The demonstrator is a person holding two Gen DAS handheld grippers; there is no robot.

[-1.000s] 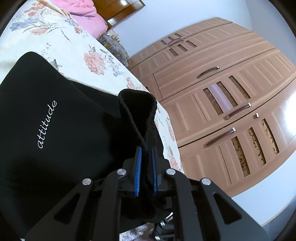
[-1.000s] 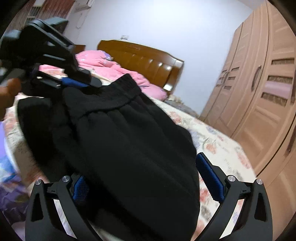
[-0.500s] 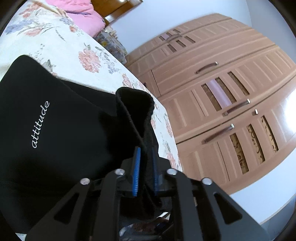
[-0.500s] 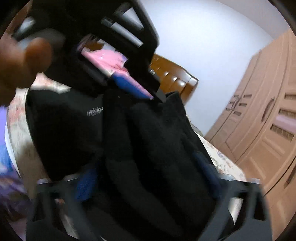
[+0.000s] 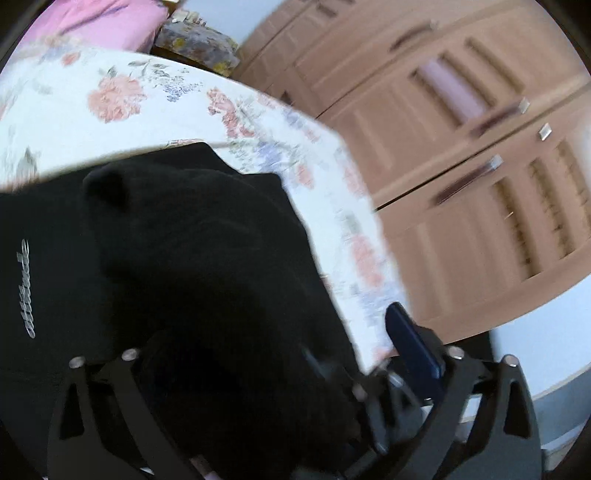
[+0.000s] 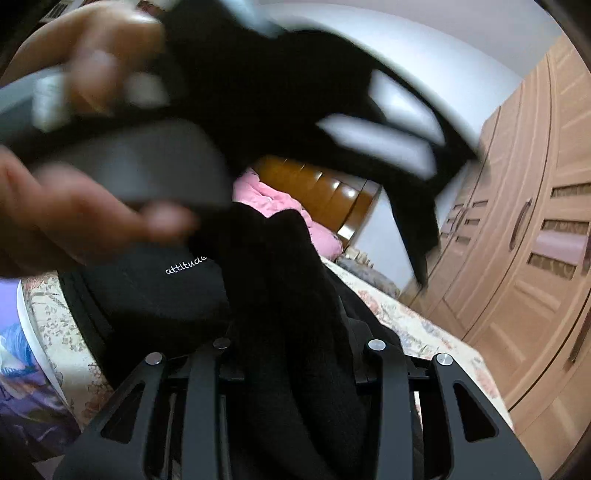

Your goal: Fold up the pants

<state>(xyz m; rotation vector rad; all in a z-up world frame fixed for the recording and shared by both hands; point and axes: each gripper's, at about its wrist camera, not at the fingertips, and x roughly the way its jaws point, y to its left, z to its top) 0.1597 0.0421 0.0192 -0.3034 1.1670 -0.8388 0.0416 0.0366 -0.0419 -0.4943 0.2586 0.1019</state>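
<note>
- The pants [image 5: 192, 258] lie heaped on the bed [image 5: 147, 110], right in front of my left gripper [image 5: 266, 354].
- The wardrobe [image 5: 480, 166] stands to the right, beyond the bed's edge.
- A pillow [image 5: 99, 22] lies at the bed's far end.
- My right gripper [image 6: 295, 343] has pants fabric between its fingers; my left hand [image 6: 74, 206] is above and to the left.

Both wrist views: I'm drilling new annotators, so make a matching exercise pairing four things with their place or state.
1 left gripper
2 right gripper
3 pink padded quilt
4 light-brown wooden wardrobe

A at the dark wooden headboard
B shut on the black fabric pants
C beside the floral-sheeted bed
D open

Pairs: 1-D, 2-B, 3-A, 4-C.
</note>
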